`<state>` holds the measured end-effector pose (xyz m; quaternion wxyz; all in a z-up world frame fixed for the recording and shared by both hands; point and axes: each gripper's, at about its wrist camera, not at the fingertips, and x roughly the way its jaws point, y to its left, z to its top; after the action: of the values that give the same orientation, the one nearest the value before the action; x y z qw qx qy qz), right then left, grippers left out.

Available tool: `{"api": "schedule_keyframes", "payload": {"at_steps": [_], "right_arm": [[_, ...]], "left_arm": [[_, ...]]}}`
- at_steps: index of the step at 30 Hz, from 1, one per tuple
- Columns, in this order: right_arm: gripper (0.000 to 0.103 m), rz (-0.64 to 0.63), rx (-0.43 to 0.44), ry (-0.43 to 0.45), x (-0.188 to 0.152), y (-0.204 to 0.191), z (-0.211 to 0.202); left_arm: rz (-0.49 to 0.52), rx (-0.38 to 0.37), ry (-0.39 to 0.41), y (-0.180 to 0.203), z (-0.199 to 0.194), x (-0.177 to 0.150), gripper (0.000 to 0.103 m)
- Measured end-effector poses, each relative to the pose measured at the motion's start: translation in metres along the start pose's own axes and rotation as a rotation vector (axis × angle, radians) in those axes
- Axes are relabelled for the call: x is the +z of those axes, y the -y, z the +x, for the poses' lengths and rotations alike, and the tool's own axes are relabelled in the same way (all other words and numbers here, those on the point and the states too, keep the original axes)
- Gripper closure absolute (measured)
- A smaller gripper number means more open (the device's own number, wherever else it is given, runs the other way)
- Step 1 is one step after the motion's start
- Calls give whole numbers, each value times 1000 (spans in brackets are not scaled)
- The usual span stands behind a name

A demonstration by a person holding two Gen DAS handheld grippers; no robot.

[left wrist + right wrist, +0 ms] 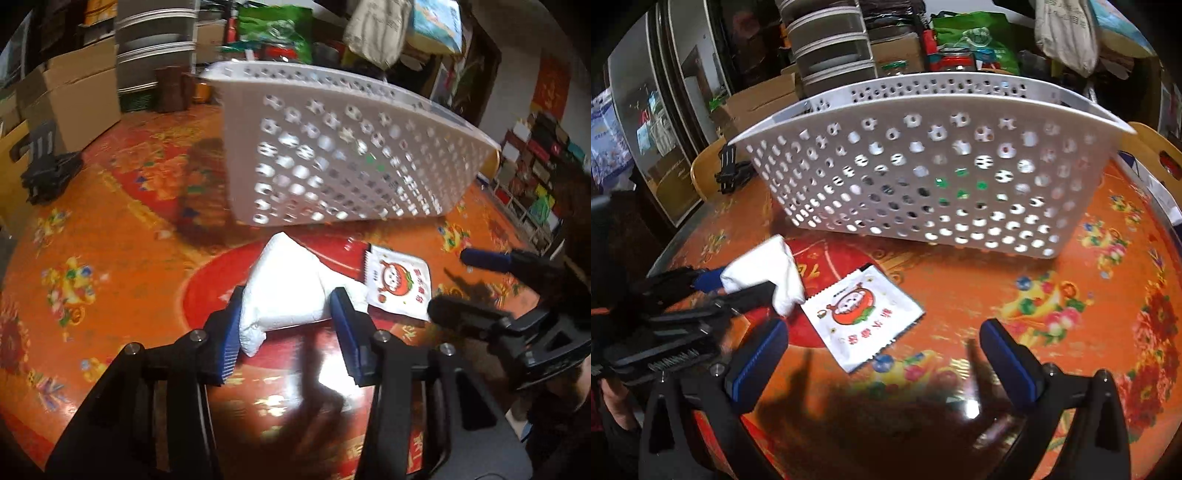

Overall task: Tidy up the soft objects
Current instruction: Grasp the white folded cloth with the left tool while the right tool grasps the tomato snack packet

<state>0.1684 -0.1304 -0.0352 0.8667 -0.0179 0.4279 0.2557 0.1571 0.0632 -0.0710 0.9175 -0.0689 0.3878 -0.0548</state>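
Soft white cloth (284,291); glossy printed packet (399,284); perforated matt plastic basket (351,155) at twelve o'clock; shiny patterned table cover (110,229).

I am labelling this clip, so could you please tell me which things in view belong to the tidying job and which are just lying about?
Job:
- white soft bundle, between the left gripper fingers
- white snack packet
- white perforated basket
- right gripper, open

Lying about:
- cardboard boxes
- green bag
- black clamp

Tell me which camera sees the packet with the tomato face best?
The right wrist view: the packet lies whole and unblocked on the table, just ahead of the open right gripper. In the left wrist view the packet sits off to the side, its near corner hidden behind a right gripper finger.
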Motion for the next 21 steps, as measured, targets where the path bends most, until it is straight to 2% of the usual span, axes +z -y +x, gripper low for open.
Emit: {"api": "schedule_keyframes", "payload": {"at_steps": [5,13,14,15,18,21], "right_arm": [[3,-48,-9,-18,5,-18,13],[18,-101,-72,-69,8,-34,35],[19,-108,-83,-71,8,-35,36],[21,-113,-93,-73,8,-38,38],[35,-139,-125,-69,9,-45,42],[40,-145,-120,-64,10,-49,45]], "left_arm": [[-49,0,29,-24,-14,0,60],[-68,-11,34,-30,-13,-4,60],[-68,-12,34,-30,-13,-5,64],[-69,-17,28,-30,-12,-5,73],[-73,-28,17,-30,-7,-6,74],[-68,-29,9,-27,-4,-8,75]]}}
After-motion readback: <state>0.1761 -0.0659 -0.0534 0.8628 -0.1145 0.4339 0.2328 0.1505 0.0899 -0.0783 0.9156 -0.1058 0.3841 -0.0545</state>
